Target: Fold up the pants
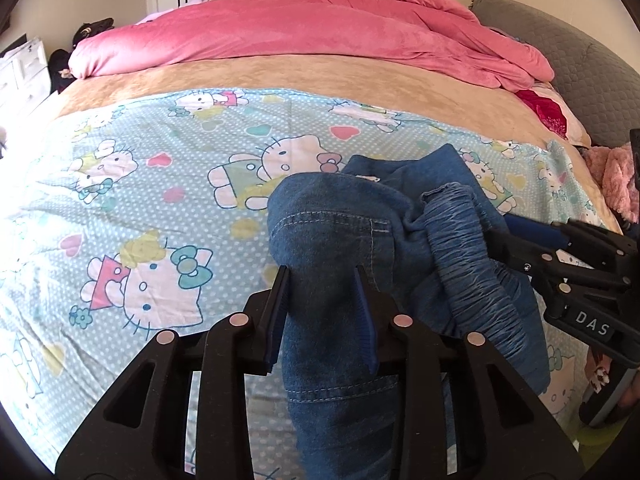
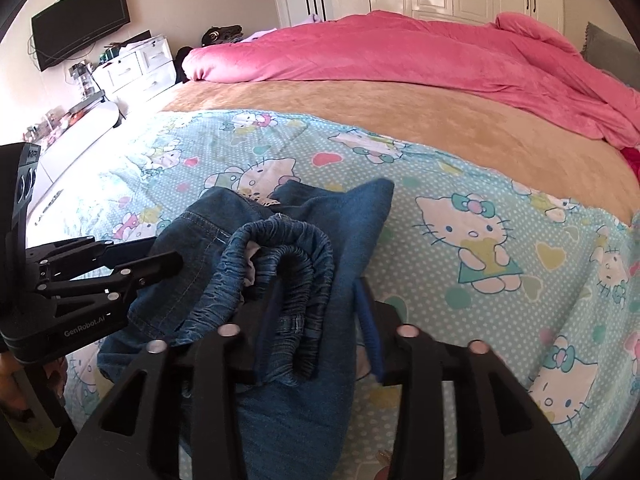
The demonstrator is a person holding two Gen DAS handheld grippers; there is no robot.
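I have the blue denim pants bunched in a heap on the Hello Kitty sheet, toward the near edge of the bed and closer to its right side as my left camera sees it. The sheet lies over a tan blanket, and a pink duvet is piled along the far edge.

My left gripper has its 2 fingers spread apart, with a fold of denim running up between them; the blue pads sit either side of the cloth and I see a gap at the left pad, so I read the fingers as open around it rather than clamped. From the right camera this same gripper reaches in from the left edge and its tips touch the heap, but from that view I cannot tell how tight it is.

My right gripper also has its fingers apart. The gathered elastic waistband loops between them, draped over the left finger, with the right pad standing clear of the fabric. In the left view the right gripper comes in from the right edge, its tips against the waistband.

A grey headboard cushion lines the right side of the bed.
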